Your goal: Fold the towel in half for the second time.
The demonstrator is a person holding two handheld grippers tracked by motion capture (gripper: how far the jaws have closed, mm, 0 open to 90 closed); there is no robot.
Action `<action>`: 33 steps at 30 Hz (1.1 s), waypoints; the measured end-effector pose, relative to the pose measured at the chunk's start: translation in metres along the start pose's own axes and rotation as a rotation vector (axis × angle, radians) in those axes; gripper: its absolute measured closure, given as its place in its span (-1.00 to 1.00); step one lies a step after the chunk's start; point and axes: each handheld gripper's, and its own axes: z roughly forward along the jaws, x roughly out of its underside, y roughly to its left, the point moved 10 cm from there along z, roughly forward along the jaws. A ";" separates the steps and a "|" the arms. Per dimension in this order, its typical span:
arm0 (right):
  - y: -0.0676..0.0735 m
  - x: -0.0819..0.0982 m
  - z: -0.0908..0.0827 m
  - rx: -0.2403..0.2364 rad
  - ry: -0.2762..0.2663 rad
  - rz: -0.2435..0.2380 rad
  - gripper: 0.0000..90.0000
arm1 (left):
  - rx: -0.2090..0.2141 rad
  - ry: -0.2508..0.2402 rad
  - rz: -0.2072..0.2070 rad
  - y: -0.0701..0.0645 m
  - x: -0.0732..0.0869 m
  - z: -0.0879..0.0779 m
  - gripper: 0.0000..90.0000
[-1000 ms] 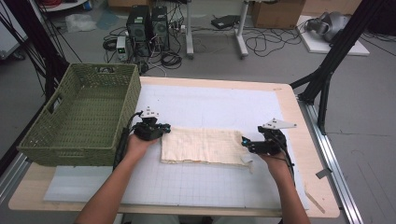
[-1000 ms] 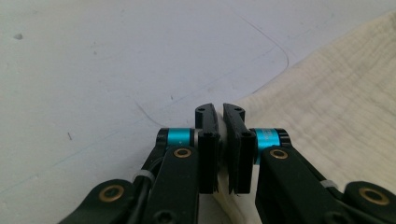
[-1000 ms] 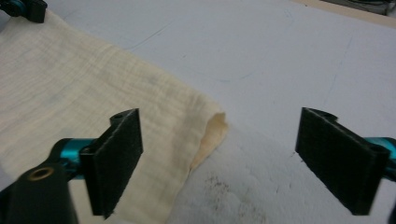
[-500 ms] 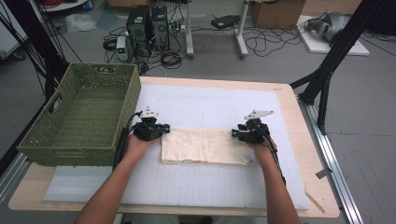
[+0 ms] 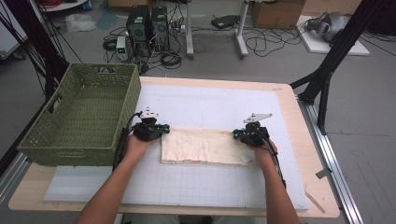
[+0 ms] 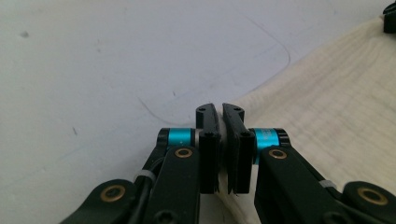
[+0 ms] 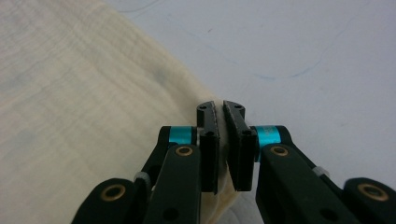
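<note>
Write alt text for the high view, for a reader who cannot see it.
A person's two hands hold grippers pinching the far corners of a cream cloth lying flat on a white mat: the left gripper at its left end, the right gripper at its right end. A green basket stands at the table's left.

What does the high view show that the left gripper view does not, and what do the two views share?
High view alone: the green basket at the table's left, the person's forearms, the right claw at the cloth's right end, and the whole cloth lying flat as a folded strip.

Left gripper view alone: the left claw up close, its jaws shut on the cloth's edge, and the cloth's fine weave.

Both: the cream cloth, the white mat under it, and the left claw at the cloth's left end.
</note>
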 end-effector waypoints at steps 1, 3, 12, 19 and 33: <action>0.000 -0.002 -0.002 0.006 -0.027 -0.011 0.88 | 0.000 -0.017 -0.001 -0.001 -0.003 -0.001 0.88; -0.001 -0.007 -0.006 0.021 -0.066 -0.020 0.88 | 0.001 -0.027 0.009 -0.002 -0.005 -0.003 0.88; 0.004 -0.006 -0.019 0.026 -0.091 -0.057 0.88 | 0.025 -0.061 0.037 -0.013 -0.013 -0.015 0.87; 0.012 -0.010 -0.030 0.032 -0.116 -0.092 0.88 | 0.030 -0.107 0.033 -0.019 -0.011 -0.027 0.88; 0.038 0.003 -0.054 -0.012 -0.172 -0.145 0.88 | 0.080 -0.128 0.071 -0.042 0.006 -0.048 0.86</action>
